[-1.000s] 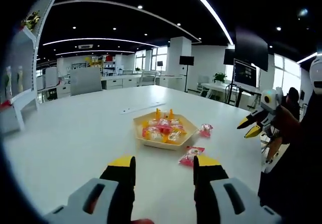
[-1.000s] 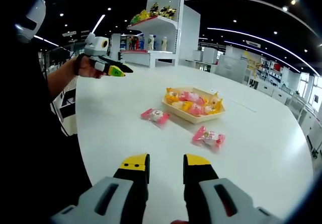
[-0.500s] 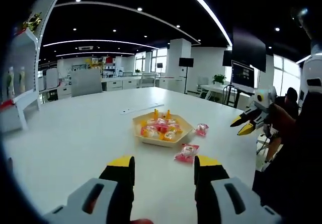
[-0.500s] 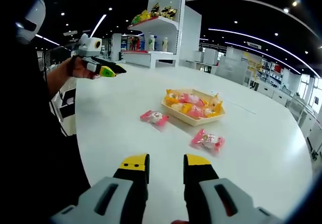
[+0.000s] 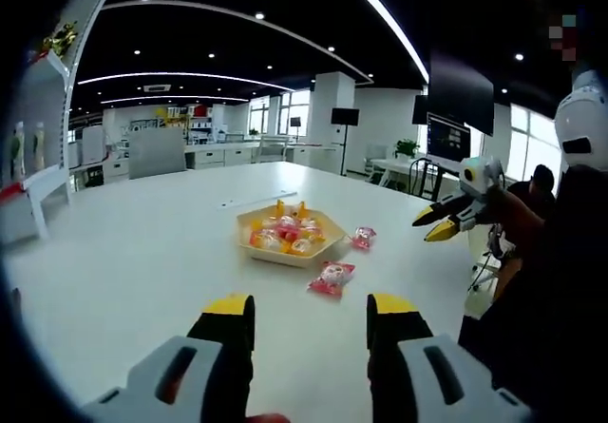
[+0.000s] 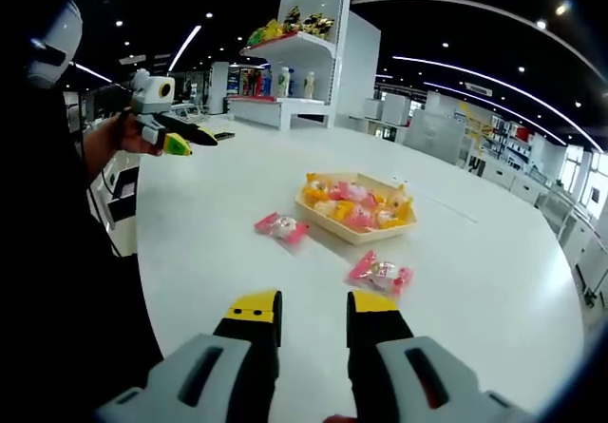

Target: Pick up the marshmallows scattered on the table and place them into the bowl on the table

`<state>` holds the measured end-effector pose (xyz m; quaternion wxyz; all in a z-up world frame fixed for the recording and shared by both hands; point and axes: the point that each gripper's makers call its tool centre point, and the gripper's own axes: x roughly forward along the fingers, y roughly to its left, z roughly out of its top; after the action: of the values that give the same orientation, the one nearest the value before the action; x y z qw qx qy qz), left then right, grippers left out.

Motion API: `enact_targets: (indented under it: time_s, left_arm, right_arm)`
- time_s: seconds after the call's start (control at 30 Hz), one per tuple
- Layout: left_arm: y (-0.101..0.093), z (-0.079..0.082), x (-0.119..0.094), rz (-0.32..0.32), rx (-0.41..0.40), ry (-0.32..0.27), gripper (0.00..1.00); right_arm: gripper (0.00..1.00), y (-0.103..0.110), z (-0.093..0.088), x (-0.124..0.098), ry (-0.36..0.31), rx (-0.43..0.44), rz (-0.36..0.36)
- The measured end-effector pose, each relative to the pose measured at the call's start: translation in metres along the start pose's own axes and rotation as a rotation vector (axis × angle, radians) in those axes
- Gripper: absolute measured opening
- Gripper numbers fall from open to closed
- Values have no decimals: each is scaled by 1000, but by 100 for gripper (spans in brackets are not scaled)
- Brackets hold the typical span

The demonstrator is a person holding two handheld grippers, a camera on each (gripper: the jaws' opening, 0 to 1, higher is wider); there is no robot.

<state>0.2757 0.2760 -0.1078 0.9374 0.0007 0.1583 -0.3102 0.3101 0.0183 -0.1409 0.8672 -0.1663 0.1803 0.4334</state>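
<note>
While apart from the bowl (image 6: 353, 212), two marshmallows (image 6: 379, 273) on bare table (image 6: 218, 204).

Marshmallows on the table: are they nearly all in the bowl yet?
Mostly. The bowl already holds a heap of wrapped marshmallows. Nothing is in hand: the left gripper and right gripper are both open, empty and held back from the sweets. Two pink marshmallow packets are left on the white table: one nearer the right gripper, the other beside the bowl.
</note>
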Motion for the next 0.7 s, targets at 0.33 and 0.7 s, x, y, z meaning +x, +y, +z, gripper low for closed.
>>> enact_targets:
  time_s: [0.33, 0.7]
  left_arm:
    - [-17, -5, -15, -8, -2, -9, 48]
    - [-22, -1, -12, -29, -2, -17, 48]
  right_arm:
    - [28, -8, 3, 1, -9, -10, -10]
    - [28, -19, 6, -2, -9, -18, -27]
